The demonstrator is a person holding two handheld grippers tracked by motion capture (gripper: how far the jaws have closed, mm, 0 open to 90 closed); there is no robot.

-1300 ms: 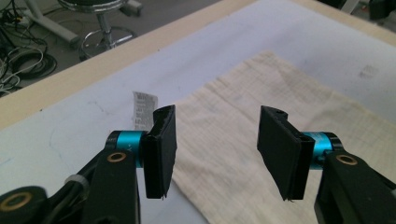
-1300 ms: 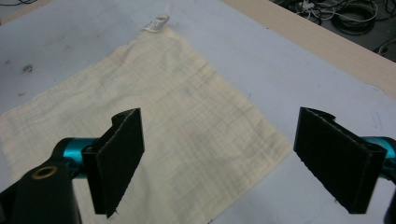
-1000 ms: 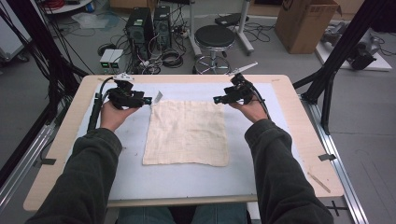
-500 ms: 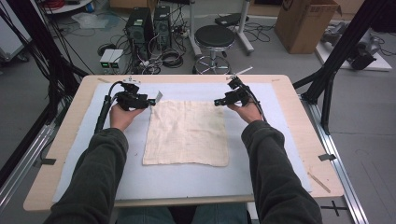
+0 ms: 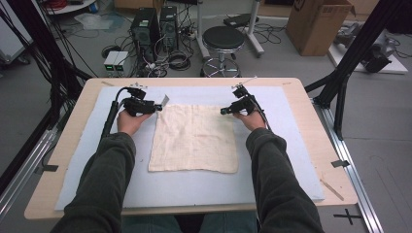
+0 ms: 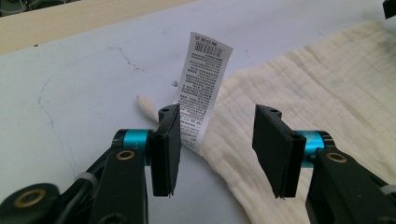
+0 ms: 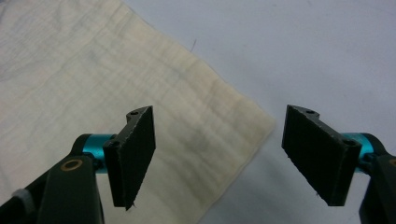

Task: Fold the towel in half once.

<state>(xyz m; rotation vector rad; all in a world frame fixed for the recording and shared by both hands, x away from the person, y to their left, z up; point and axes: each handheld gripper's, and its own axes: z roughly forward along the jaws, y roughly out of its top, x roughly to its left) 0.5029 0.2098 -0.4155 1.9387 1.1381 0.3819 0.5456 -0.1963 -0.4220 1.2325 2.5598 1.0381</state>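
Both tools — left tool (image 5: 156, 106), right tool (image 5: 224, 111) — have sunk onto the cloth's (image 5: 194, 138) far corners, jaws narrowing, gripping nothing.

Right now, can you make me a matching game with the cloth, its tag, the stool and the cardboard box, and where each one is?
Things:
1. cream square muslin cloth
2. white printed paper care tag
3. round black padded stool
4. brown cardboard box

Places:
A. on the floor behind the table, far right
B. spread flat on the pale blue mat
C. standing up at the cloth's far left corner, beside the left tongs
D. on the floor behind the table, near the middle

Pairs: 1-B, 2-C, 3-D, 4-A
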